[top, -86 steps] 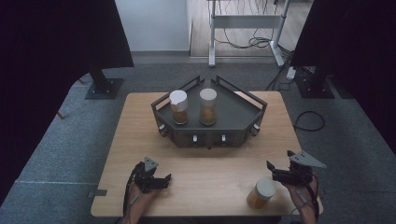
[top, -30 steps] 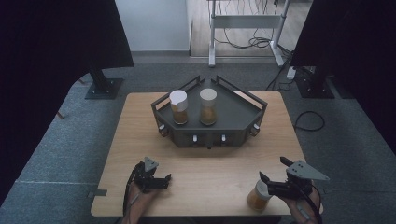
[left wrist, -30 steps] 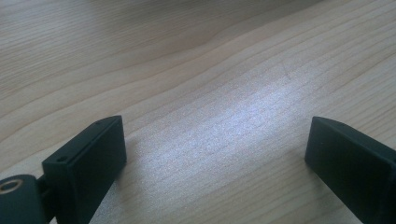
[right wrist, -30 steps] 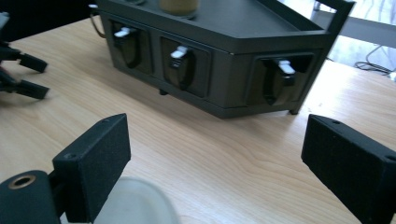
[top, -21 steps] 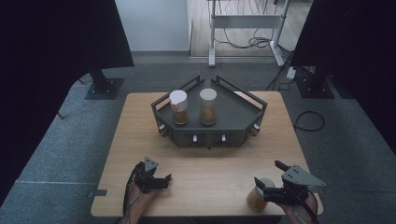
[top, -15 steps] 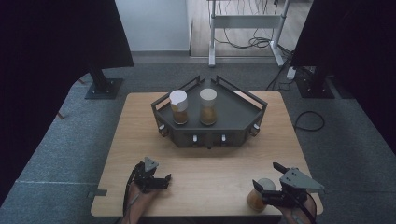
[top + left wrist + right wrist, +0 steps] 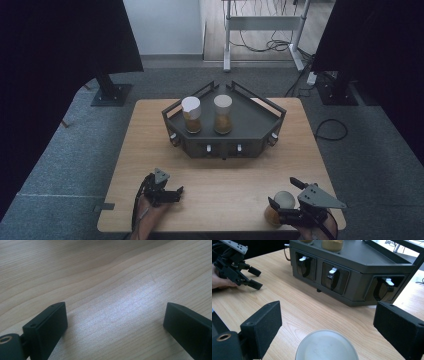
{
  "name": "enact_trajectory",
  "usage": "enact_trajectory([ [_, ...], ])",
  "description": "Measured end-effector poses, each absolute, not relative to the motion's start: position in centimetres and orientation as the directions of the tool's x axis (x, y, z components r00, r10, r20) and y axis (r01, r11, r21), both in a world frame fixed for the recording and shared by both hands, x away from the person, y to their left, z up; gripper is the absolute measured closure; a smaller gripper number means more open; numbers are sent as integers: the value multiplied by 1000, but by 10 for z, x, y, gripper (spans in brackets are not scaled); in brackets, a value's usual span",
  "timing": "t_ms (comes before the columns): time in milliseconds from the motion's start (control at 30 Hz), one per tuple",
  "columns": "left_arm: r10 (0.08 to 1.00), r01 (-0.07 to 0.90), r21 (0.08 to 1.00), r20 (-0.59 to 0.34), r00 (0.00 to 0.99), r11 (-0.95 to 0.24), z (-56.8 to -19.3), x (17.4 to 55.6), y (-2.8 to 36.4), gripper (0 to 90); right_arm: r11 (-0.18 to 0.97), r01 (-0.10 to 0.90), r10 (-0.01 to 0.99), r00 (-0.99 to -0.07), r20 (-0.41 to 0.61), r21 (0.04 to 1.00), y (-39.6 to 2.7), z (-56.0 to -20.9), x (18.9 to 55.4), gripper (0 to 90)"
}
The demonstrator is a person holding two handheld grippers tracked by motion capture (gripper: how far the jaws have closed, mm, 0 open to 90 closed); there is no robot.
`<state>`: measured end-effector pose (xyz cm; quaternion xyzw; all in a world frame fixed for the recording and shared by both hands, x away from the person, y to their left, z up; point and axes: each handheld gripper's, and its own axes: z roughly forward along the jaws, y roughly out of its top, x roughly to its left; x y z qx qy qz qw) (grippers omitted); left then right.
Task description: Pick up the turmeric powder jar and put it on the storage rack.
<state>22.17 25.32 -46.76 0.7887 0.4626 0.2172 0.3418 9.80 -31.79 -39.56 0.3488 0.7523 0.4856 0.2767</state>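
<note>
A: Any lettering, brand or number you can read on the dark rack at the far side of the table?

B: None. Its front and its white switches are blank.

A: The jars standing on it, or the white-lidded jar near the right edge?

B: No labels that I can make out; nothing legible anywhere.

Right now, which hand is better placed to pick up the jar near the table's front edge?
Right. The right hand-held gripper stands open astride the jar; the left hand-held gripper rests far across the table.
</note>
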Motion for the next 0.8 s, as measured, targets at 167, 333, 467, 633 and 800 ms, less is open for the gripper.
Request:
enact_trajectory([
  [167, 878, 581, 740, 26, 478, -338, -468, 222, 253, 47, 292, 266, 796, -600, -79, 919, -316, -400, 97, 77],
  [333, 878, 581, 740, 26, 478, -338, -468, 222, 253, 47, 296, 276, 798, -598, -78, 915, -315, -405, 96, 81],
  [467, 878, 581, 740, 26, 478, -338, -468, 222, 253, 47, 298, 277, 799, -597, -80, 914, -314, -408, 96, 86],
  [633, 878, 581, 740, 26, 478, -338, -468, 222, 253, 47, 299, 277, 800, -595, -82, 913, -315, -411, 94, 92],
  [800, 878, 581, 740, 26, 478, -338, -468, 222, 253, 47, 304, 284, 797, -598, -80, 909, -315, -415, 94, 96],
])
